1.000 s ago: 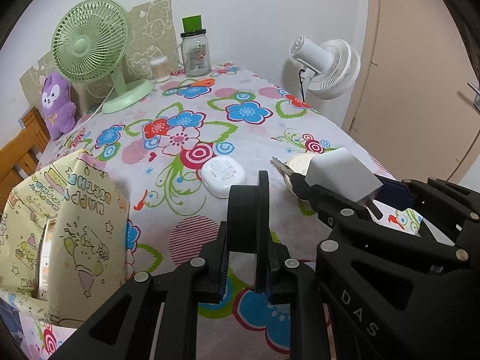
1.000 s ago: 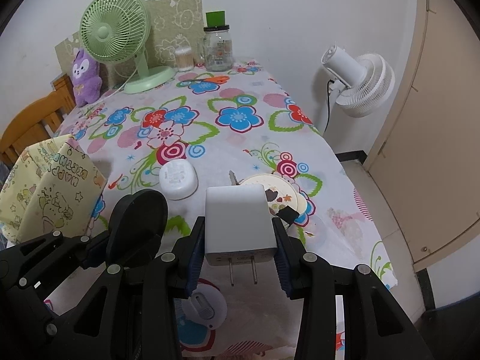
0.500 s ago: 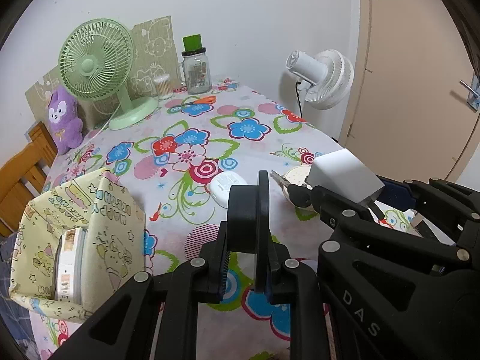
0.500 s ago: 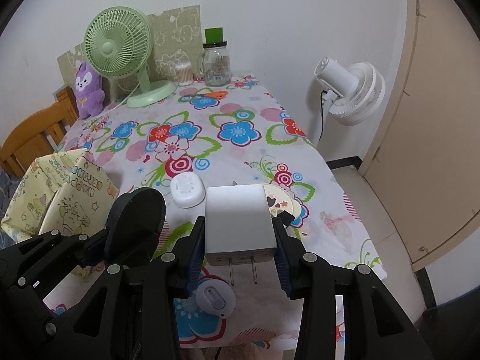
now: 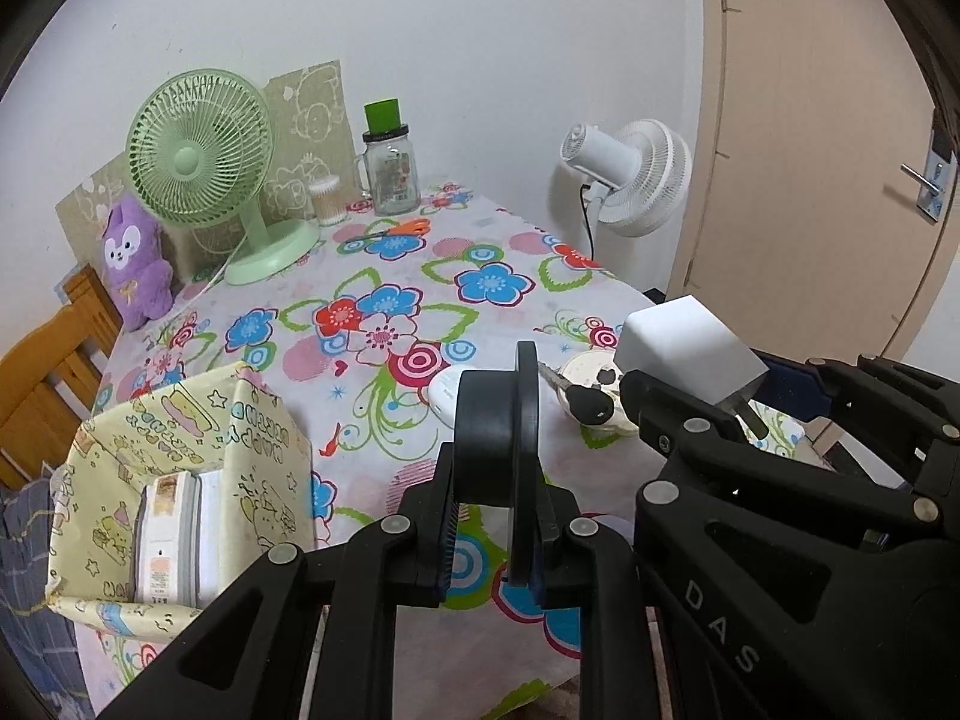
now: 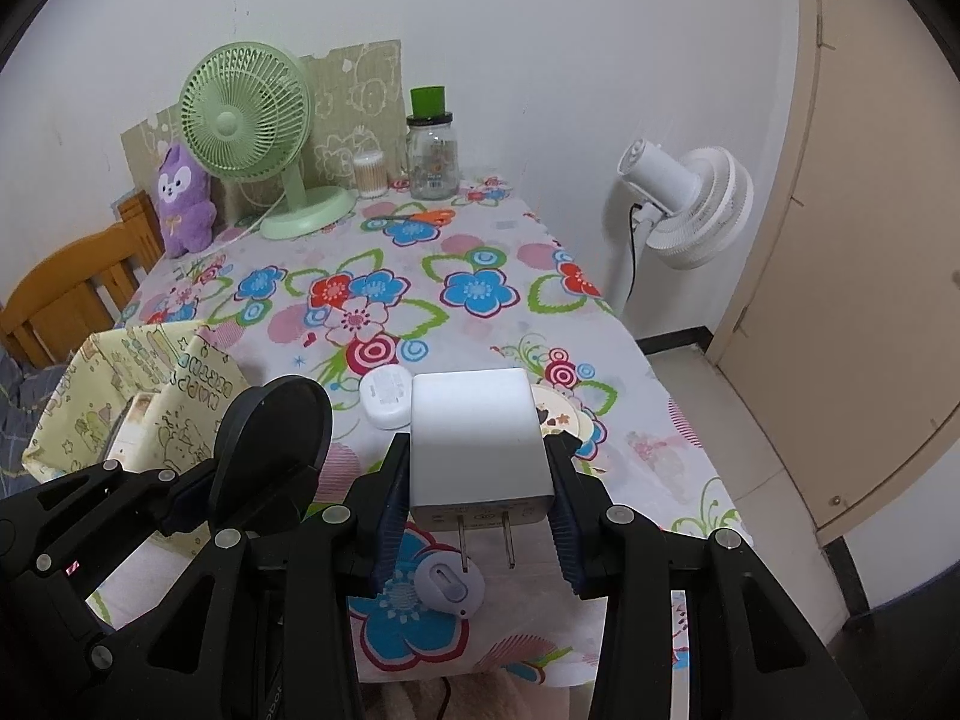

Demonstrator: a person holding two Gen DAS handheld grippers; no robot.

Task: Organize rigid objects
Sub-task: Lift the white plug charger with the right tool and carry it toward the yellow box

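White charger (image 6: 477,438) in right jaws, black disc (image 5: 495,429) in left

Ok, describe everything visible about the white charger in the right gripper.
The white charger is a smooth, matte plastic block with rounded edges. Two flat metal prongs stick out of its near face, toward the camera. The right gripper clamps its two sides, holding it level above the floral tablecloth, touching nothing else.

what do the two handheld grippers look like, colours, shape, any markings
Both the left gripper and right gripper are matte black angular plastic linkages with silver round screw heads and ribbed dark-blue finger pads. The right one's body bears grey letters "DAS". No sleeves show.
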